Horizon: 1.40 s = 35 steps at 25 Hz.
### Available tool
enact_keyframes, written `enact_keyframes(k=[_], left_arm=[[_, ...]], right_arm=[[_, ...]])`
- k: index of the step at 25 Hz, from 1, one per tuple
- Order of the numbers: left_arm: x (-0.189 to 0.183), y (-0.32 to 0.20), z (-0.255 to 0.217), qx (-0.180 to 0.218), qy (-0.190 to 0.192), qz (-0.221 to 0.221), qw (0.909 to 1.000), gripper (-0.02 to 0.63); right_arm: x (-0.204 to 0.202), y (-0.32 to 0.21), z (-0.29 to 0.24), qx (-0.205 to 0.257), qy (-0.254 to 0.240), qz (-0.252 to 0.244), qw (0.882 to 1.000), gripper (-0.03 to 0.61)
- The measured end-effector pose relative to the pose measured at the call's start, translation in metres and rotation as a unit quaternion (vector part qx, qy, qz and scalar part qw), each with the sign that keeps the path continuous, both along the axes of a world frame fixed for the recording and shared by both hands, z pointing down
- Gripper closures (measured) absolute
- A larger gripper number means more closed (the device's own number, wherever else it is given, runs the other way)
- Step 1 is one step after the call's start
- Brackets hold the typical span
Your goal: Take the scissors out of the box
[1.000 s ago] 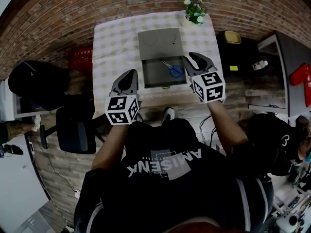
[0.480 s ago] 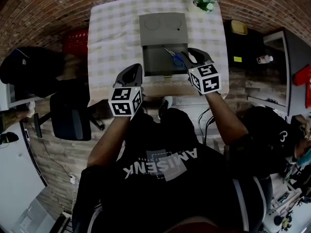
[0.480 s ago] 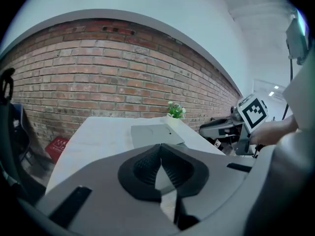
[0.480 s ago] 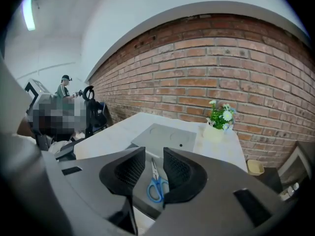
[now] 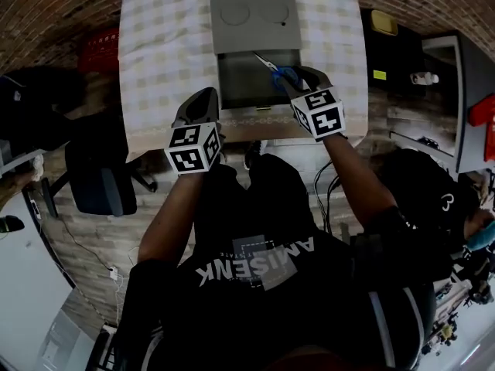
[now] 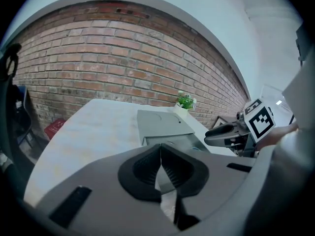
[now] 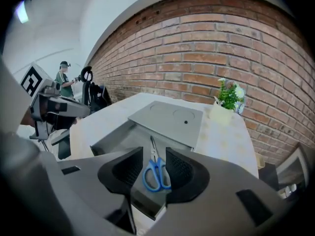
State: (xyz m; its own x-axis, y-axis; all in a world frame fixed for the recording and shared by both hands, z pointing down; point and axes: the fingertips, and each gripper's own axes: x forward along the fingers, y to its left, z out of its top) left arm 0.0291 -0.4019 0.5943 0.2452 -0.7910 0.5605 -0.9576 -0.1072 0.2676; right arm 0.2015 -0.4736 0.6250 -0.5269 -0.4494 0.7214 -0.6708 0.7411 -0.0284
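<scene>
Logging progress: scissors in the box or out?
In. The scissors lie flat on the floor of the open box; the right gripper hovers above them, fingers opening, gripping nothing.

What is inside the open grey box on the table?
Only blue-handled scissors are visible, lying on the floor of the box. The part under the lid is covered and cannot be seen.

Black short-sleeved T-shirt (image 5: pixel 271 300), grey lettering (image 5: pixel 220 269) across the front with a grey square patch (image 5: pixel 259 247) over it. Black trousers (image 5: pixel 259 192); pale stripes (image 5: pixel 384 327) down both sides.
</scene>
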Motion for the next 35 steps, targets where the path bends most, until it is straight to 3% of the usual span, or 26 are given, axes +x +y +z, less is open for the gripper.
enact_keyframes(k=[7, 13, 28, 35], left_arm=[[0.000, -0.012, 0.031, -0.014, -0.013, 0.012, 0.9997, 0.600], [0.009, -0.018, 0.049, -0.024, 0.000, 0.028, 0.9993, 0.600], [0.003, -0.011, 0.060, -0.032, 0.019, 0.020, 0.9991, 0.600], [0.007, -0.007, 0.062, -0.033, 0.026, 0.023, 0.9989, 0.600]], right_arm=[[-0.001, 0.001, 0.042, -0.038, 0.033, 0.005, 0.999, 0.405], [-0.004, 0.000, 0.068, -0.055, 0.066, -0.015, 0.996, 0.405], [-0.004, 0.002, 0.086, -0.059, 0.162, -0.070, 0.983, 0.434], [-0.008, 0.001, 0.092, -0.122, 0.195, -0.094, 0.969, 0.445]])
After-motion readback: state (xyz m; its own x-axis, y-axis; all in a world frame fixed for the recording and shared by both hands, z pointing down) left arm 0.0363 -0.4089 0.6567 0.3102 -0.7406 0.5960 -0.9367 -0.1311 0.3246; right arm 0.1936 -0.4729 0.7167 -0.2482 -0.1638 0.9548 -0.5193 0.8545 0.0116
